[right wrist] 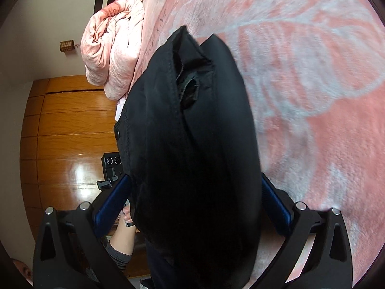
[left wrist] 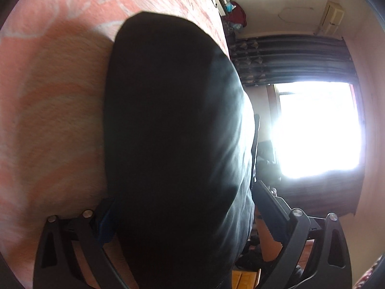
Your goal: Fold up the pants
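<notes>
The black pants [right wrist: 192,149] hang bunched, pinched by the left gripper [left wrist: 182,207] and right gripper [right wrist: 195,197], above a pink patterned blanket [right wrist: 312,72]; a bright window [left wrist: 317,127] is far right.

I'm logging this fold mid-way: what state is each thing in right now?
Pants: black, bunched, lifted over the bed.
Left claw: fingers wide apart, pants between them; grip unclear.
Right claw: same, grip unclear.
Bedspread: pink, spread flat.
Quilt: pink, rolled up at the bed's edge.
Curtain: drawn up above the window.

Black pants [right wrist: 192,144] bunched between right gripper [right wrist: 196,207] blue pads [right wrist: 112,202], pink leaf-patterned bedspread [right wrist: 312,84], rolled pink quilt [right wrist: 110,48], wooden floor [right wrist: 69,144]
</notes>
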`<state>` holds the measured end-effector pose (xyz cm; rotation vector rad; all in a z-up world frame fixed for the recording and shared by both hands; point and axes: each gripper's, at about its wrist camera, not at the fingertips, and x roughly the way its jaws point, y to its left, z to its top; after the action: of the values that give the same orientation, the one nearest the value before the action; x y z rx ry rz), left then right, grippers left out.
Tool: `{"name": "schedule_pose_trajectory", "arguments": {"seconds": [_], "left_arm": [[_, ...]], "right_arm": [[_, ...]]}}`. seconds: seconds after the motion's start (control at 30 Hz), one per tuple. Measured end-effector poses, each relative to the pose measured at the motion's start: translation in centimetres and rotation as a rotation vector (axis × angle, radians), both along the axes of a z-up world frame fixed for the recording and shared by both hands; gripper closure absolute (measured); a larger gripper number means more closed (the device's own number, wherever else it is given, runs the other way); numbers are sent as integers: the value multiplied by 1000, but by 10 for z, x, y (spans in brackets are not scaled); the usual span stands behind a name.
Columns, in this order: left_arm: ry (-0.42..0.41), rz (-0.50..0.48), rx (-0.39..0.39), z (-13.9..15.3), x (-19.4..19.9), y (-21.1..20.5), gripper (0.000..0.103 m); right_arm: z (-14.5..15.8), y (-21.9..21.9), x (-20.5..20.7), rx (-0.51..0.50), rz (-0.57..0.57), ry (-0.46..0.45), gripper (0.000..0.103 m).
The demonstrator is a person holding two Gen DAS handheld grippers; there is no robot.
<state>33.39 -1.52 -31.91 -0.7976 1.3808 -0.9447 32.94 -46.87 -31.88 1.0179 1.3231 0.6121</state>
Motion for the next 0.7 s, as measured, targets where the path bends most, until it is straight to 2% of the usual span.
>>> {"name": "schedule_pose_trajectory", "arguments": {"seconds": [0.1, 0.17, 0.2, 0.23, 0.27, 0.33, 0.37, 0.47, 0.57, 0.7], "left_arm": [[-3, -13, 16, -1, 3, -10, 4], [-10, -4, 56, 0, 2, -14, 8], [-15, -4, 86, 1, 2, -15, 20], [-15, -4, 105, 1, 2, -17, 34], [-2, 4, 100, 1, 2, -14, 40], [-18, 10, 95, 9, 2, -11, 57], [-30, 10, 100, 13, 2, -11, 59], [-73, 14, 138, 29, 2, -14, 68], [-123, 28, 169, 47, 6, -10, 71], [-160, 67, 193, 68, 17, 18, 71]], "right_arm": [[1, 12, 3, 2, 26, -16, 2], [6, 19, 4, -25, 46, -43, 2], [8, 22, 3, -35, 53, -56, 3], [10, 24, 3, -52, 60, -67, 11], [13, 26, 2, -81, 67, -79, 23], [21, 28, -1, -93, 72, -106, 38], [27, 30, -2, -105, 76, -123, 44], [45, 37, 1, -132, 88, -156, 51], [64, 50, 11, -146, 109, -188, 53], [84, 77, 39, -166, 147, -223, 53]]}}
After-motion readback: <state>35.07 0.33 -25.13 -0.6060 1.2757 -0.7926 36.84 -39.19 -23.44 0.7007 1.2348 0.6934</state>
